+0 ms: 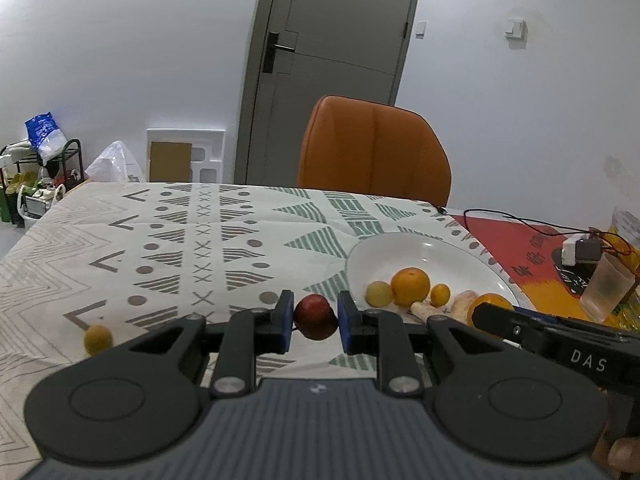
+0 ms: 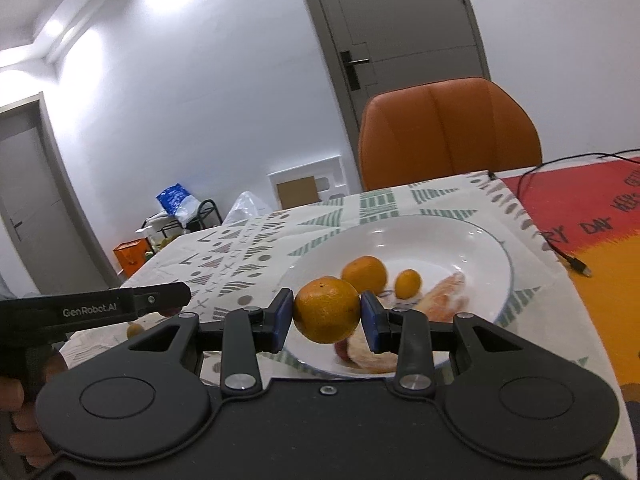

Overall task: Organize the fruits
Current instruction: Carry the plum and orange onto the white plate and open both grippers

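Observation:
My left gripper [image 1: 315, 317] is shut on a small dark red fruit [image 1: 316, 316], held above the patterned tablecloth just left of the white plate [image 1: 424, 248]. The plate holds an orange [image 1: 410, 286], a pale yellow fruit [image 1: 379, 294], a small kumquat [image 1: 440, 295] and peeled pieces. My right gripper [image 2: 326, 314] is shut on an orange [image 2: 327, 309] over the near rim of the plate [image 2: 460, 236], where another orange [image 2: 365, 275], a kumquat [image 2: 408, 284] and peeled segments [image 2: 448, 296] lie. A small yellow fruit [image 1: 97, 338] sits on the cloth at the left.
An orange chair [image 1: 372, 148] stands behind the table. At the right lie a red and orange mat [image 2: 592, 216], a black cable [image 2: 568, 256], a plastic cup [image 1: 606, 288] and a white charger [image 1: 580, 250]. The left gripper's body [image 2: 92, 308] shows at the left of the right wrist view.

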### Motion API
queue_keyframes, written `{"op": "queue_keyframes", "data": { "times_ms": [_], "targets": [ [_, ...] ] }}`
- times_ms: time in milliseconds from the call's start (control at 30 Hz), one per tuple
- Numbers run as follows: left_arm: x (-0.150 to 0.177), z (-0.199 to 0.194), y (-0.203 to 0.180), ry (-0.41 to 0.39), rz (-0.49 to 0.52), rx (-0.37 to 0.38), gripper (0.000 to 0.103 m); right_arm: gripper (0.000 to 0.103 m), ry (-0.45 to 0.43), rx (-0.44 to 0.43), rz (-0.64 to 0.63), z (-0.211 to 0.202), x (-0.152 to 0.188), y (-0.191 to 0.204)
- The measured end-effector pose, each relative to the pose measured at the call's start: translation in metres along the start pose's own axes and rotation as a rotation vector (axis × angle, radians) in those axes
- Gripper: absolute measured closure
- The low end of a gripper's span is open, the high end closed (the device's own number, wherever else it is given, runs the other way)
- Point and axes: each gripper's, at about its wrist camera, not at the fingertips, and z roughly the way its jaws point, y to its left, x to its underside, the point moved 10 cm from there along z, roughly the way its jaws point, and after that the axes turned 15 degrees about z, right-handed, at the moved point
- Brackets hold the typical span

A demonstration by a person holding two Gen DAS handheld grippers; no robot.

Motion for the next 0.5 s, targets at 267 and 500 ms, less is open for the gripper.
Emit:
{"op": "queue_keyframes", "data": {
  "times_ms": [267, 500],
  "targets": [
    [-0.005, 0.013, -0.02, 0.005, 0.025, 0.024, 0.081, 0.068, -0.012, 0.035, 0.026, -0.001, -0.007, -0.025],
    [-0.009, 0.026, -0.037, 0.013, 0.045, 0.047, 0.081, 0.068, -0.022, 0.063, 0.051, -0.001, -0.013, -0.045]
  ]
}}
